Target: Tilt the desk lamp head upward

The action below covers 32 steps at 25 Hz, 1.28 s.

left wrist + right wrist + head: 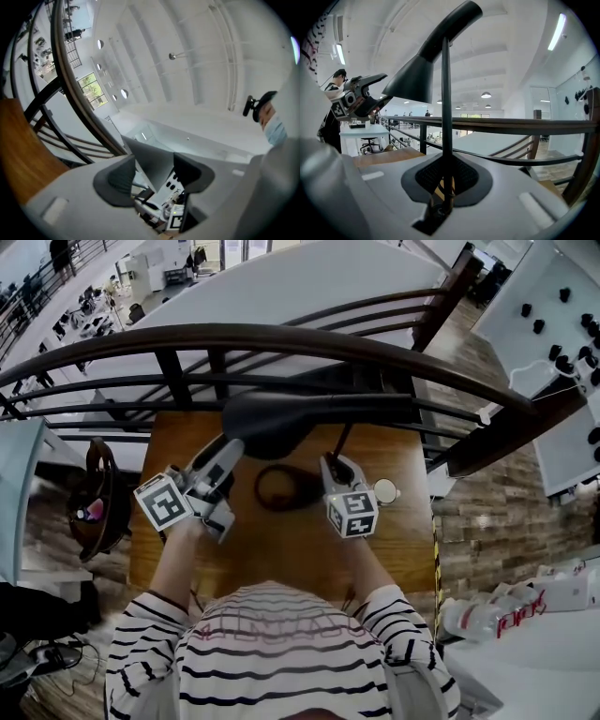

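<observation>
The black desk lamp (281, 416) stands on the brown wooden table (281, 549) by a dark railing (394, 348). The right gripper's (446, 183) fingers are clamped on its thin black stem (446, 103). The left gripper's (157, 174) fingers stand wide apart, with the rim of the cone-shaped lamp head (412, 79) showing between them.

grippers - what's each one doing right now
left gripper: open, rim of the lamp head between its jaws, not gripped
right gripper: shut on the lamp stem

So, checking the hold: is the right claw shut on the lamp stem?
Shut: the right claw pinches the lamp stem between its pads.
</observation>
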Tool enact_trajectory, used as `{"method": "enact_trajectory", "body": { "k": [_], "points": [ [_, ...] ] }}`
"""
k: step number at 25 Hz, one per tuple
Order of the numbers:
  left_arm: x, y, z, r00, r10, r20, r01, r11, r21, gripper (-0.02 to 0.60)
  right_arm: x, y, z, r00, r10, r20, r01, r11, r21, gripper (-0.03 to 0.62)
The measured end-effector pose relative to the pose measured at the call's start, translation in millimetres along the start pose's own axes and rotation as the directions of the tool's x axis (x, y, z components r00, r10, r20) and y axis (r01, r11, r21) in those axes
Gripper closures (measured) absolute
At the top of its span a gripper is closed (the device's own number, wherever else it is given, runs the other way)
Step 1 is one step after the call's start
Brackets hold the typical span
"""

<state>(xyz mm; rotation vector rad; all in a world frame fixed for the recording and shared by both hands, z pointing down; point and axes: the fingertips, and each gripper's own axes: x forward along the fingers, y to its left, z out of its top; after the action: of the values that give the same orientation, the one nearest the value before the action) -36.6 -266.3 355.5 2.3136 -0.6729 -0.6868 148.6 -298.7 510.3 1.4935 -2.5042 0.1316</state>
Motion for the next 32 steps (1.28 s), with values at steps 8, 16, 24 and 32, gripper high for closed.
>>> {"method": "enact_trajectory", "body": {
  "k": [8,16,24,32],
  "points": [
    [-3,-26,38,0.999,-0.041,0.005,0.040,0.995,0.088,0.334,1,6,0,0.999,-0.007,-0.039,0.006,0.999,-0.032,0.563],
    [5,-61,69,0.996,-0.082,-0.017,0.084,0.975,0.207,0.334,0,6,-2,0.999,-0.006,-0.043,0.005,1.000,-0.029,0.563],
    [20,-95,88,0.992,-0.116,-0.047,0.124,0.947,0.297,0.334,-2,5,-4,0.998,-0.005,-0.057,0.003,0.999,-0.036,0.563],
    [28,-127,99,0.986,-0.149,-0.078,0.168,0.912,0.373,0.334,-1,10,-9,0.995,0.030,-0.091,-0.034,0.999,-0.039,0.565]
  ]
}}
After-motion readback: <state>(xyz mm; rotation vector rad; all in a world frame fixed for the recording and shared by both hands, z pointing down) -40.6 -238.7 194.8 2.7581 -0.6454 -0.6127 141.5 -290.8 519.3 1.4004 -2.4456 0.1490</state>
